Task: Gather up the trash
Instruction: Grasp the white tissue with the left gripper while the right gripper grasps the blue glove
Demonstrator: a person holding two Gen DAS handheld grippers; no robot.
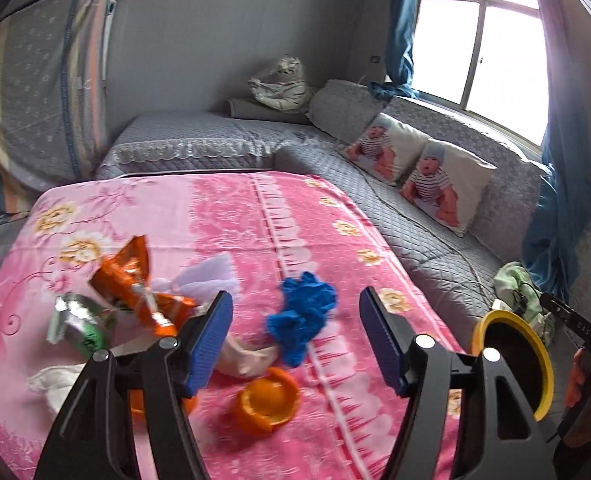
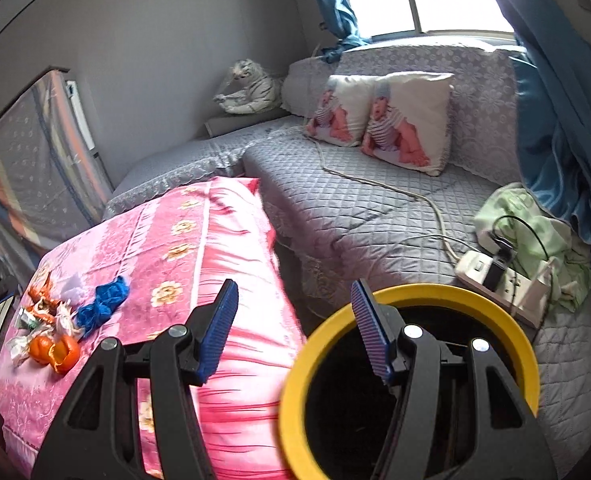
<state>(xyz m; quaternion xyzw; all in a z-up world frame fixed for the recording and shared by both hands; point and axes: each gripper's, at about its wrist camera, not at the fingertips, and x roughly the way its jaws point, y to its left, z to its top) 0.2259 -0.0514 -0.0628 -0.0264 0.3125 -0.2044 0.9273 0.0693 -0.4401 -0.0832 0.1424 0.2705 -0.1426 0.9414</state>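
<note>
Left wrist view: the left hand-held gripper (image 1: 295, 326) hangs over the pink-covered bench (image 1: 335, 216) with its jaws wide and nothing between them. The trash lies ahead of it and to its left: a crumpled blue glove (image 1: 301, 316) roughly on the centre line, orange snack wrappers (image 1: 129, 280) and a green foil wrapper (image 1: 77, 324) to the left, white tissue (image 1: 211, 274) behind the wrappers, an orange peel cup (image 1: 267, 402) close below the jaws, and a pale scrap (image 1: 247, 358) between peel and glove. The picture is smeared, so fine detail on the wrappers cannot be made out. The yellow-rimmed bin (image 1: 535, 364) sits at the right edge, off the bench.

Right wrist view: the right hand-held gripper (image 2: 293, 324) is also part open and empty, with its right finger over the bin's yellow rim (image 2: 291, 392). No trash shows in the dark bin mouth, as far as can be seen. The pile sits well apart, at the far left of the bench (image 2: 223, 248), with the glove (image 2: 103, 304) and peel (image 2: 55, 354) easiest to pick out.

Judgement: the step in hand looks like the approach for a pick, with most of the pile not yet collected. The glove is the likeliest target for the left gripper: drop onto it, centre the jaws, close on the bulk of the fabric, then carry it right to the bin. Soft, crumpled material probably needs a deep bite to avoid slipping out.
</note>
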